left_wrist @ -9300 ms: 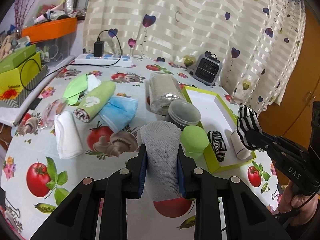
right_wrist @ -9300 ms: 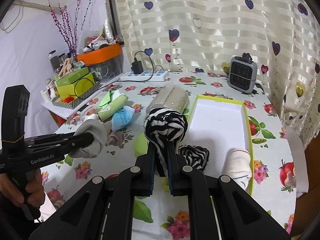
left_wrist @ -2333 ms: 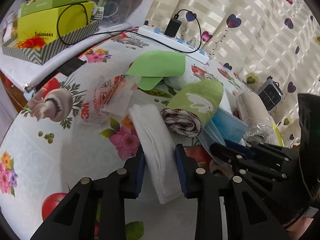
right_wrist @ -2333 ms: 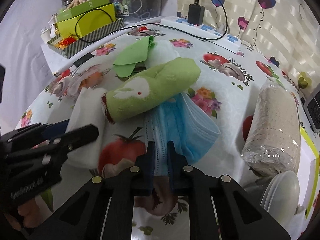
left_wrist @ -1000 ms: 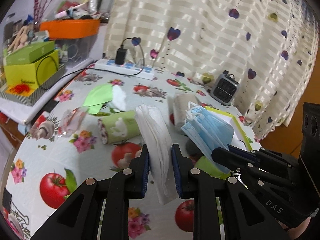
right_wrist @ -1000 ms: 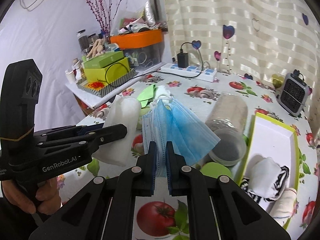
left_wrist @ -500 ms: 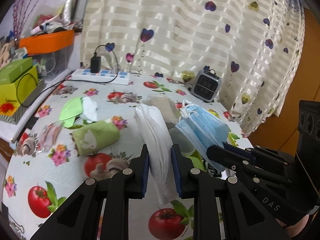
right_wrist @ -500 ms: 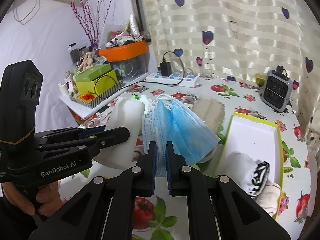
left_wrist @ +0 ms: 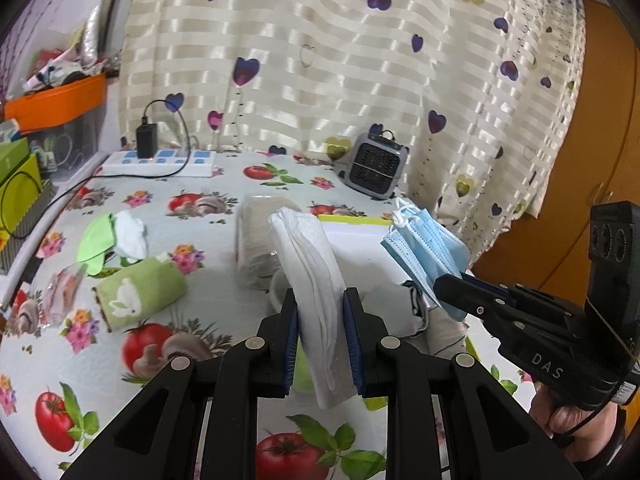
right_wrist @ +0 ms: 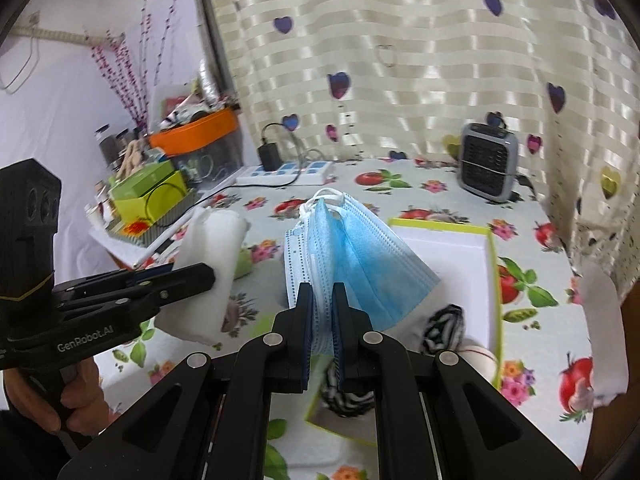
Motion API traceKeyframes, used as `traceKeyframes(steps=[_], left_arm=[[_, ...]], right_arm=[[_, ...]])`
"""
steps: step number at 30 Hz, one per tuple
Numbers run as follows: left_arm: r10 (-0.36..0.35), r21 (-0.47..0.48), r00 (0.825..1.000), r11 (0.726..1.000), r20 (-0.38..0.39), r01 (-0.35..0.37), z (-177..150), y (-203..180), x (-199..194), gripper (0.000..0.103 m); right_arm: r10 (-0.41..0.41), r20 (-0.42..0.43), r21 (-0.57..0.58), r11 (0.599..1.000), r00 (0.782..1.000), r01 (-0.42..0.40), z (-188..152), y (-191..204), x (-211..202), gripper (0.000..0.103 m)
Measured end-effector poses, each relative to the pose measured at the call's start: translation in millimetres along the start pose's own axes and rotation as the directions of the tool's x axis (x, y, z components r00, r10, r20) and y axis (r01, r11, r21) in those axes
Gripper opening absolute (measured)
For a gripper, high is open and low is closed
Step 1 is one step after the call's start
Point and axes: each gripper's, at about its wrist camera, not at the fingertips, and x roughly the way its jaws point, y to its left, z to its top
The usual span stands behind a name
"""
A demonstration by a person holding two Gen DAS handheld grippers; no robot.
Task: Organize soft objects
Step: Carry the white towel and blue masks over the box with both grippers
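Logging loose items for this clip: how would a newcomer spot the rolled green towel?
Start at the floral tablecloth and look left of the left gripper, which holds white gauze. The green towel lies there as a roll. Unlike the flat green cloth behind it, it carries a white rabbit print.

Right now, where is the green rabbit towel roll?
In the left wrist view, the green rabbit towel roll lies on the tablecloth, left of the left gripper.

White folded cloth (left_wrist: 316, 280) and blue masks (right_wrist: 352, 264) (both pinched upright).
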Motion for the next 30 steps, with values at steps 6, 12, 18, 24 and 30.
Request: traceKeyframes(steps=[6, 12, 18, 24, 30], left_arm=[[-0.022, 0.017, 1.0, 1.0, -0.006, 0.022, 3, -11, 7, 0.02], [-0.045, 0.04, 0.999, 0.998, -0.018, 0.046, 7, -21, 17, 0.02], [-0.07, 0.061, 0.997, 0.996, -0.036, 0.072, 14, -31, 36, 0.02], [-0.088, 0.081, 0.994, 0.992, -0.07, 0.094, 19, -41, 62, 0.02], [-0.098, 0.077, 0.989, 0.991, -0.109, 0.107, 27, -44, 93, 0.02]], right_arm=[[-0.032, 0.004, 0.041, 0.999, 0.999, 0.032, -3, -19, -6, 0.009], [-0.05, 0.008, 0.061, 0.997, 0.999, 0.05, -3, -30, -9, 0.009], [-0.078, 0.003, 0.085, 0.993, 0.997, 0.077, -3, -46, -8, 0.009], [-0.101, -0.02, 0.106, 0.989, 0.995, 0.103, -2, -63, 4, 0.009], [-0.112, -0.061, 0.124, 0.985, 0.992, 0.119, 1, -82, 29, 0.009]])
